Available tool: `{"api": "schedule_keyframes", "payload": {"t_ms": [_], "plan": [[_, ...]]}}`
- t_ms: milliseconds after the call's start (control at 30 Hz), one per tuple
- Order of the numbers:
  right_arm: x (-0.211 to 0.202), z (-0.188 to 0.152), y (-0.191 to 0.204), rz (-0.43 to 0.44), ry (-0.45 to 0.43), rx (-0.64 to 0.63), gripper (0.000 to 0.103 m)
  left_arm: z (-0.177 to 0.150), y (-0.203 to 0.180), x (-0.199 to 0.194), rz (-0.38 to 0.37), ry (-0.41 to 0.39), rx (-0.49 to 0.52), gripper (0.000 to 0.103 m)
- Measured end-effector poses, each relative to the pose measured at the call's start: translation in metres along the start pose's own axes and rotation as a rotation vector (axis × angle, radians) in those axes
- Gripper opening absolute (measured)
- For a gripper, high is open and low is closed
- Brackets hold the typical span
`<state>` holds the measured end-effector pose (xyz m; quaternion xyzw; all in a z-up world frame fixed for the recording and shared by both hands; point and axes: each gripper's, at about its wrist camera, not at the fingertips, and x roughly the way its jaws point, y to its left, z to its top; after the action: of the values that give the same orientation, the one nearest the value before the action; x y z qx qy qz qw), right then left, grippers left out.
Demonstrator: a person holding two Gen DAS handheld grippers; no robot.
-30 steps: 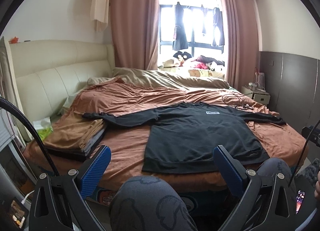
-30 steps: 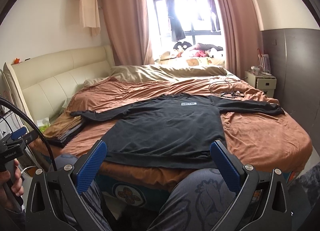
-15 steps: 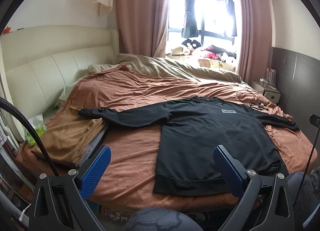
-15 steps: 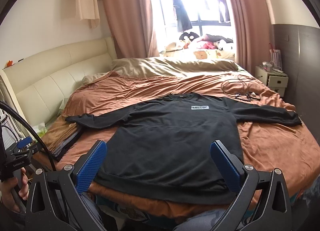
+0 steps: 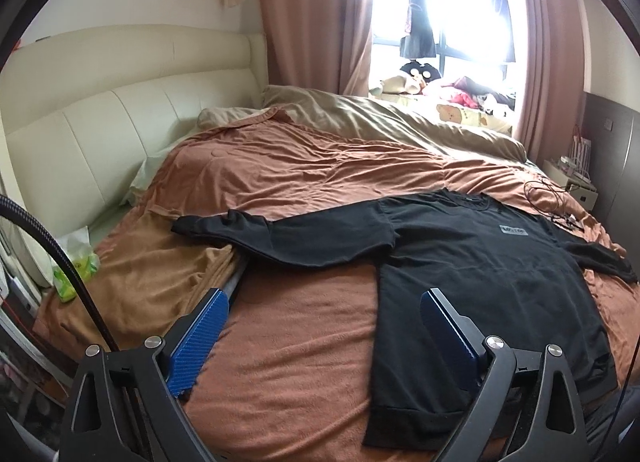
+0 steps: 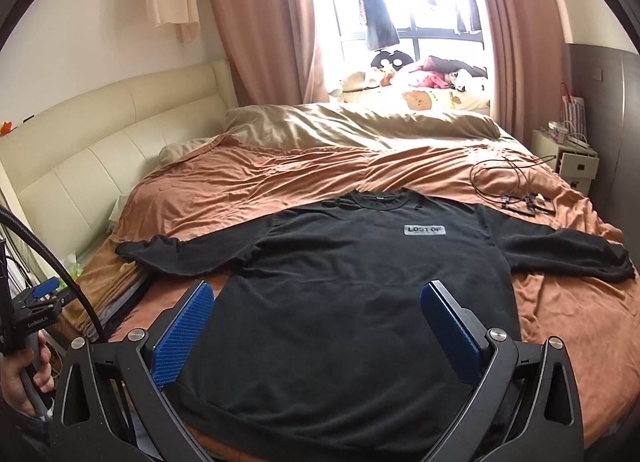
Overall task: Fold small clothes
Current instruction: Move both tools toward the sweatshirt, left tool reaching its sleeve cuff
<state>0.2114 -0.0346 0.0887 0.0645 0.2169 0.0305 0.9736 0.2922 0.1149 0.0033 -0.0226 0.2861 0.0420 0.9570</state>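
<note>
A black long-sleeved sweatshirt (image 5: 488, 262) (image 6: 360, 286) lies flat on the rust-brown bedspread (image 5: 304, 342), chest logo up, both sleeves spread sideways. My left gripper (image 5: 322, 298) hovers over the bare bedspread just left of the shirt's body, below its left sleeve; its jaws are closing a little and nothing is between them. My right gripper (image 6: 316, 294) hangs above the shirt's lower body, open, with only air between its blue pads (image 6: 180, 338). A hand holding the left gripper's handle (image 6: 28, 366) shows at the left edge of the right wrist view.
A stack of folded tan and grey cloth (image 5: 160, 286) lies at the bed's left side under the sleeve end. Black cables (image 6: 512, 186) rest at the far right of the bed. Cream headboard (image 5: 100, 134), rumpled beige duvet (image 6: 360, 130), white nightstand (image 6: 572, 158).
Both grippers have moved forward over the bed; the person's knees have dropped out of view. The left view has swung left of the shirt. The left jaws have narrowed slightly.
</note>
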Motion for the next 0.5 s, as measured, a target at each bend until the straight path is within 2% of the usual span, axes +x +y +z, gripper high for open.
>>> {"api": "schedule_keyframes", "payload": {"t_ms": [200, 433, 500], "plan": [[0.043, 0.019, -0.005, 0.050, 0.032, 0.006, 0.103, 0.029, 0.036, 0.019, 0.041, -0.022, -0.021, 0.094], [0.092, 0.038, -0.007, 0.085, 0.063, 0.004, 0.103, 0.057, 0.073, 0.055, 0.095, 0.013, -0.051, 0.086], [0.105, 0.041, -0.007, 0.084, 0.070, -0.009, 0.099, 0.062, 0.084, 0.068, 0.103, 0.029, -0.066, 0.084]]}}
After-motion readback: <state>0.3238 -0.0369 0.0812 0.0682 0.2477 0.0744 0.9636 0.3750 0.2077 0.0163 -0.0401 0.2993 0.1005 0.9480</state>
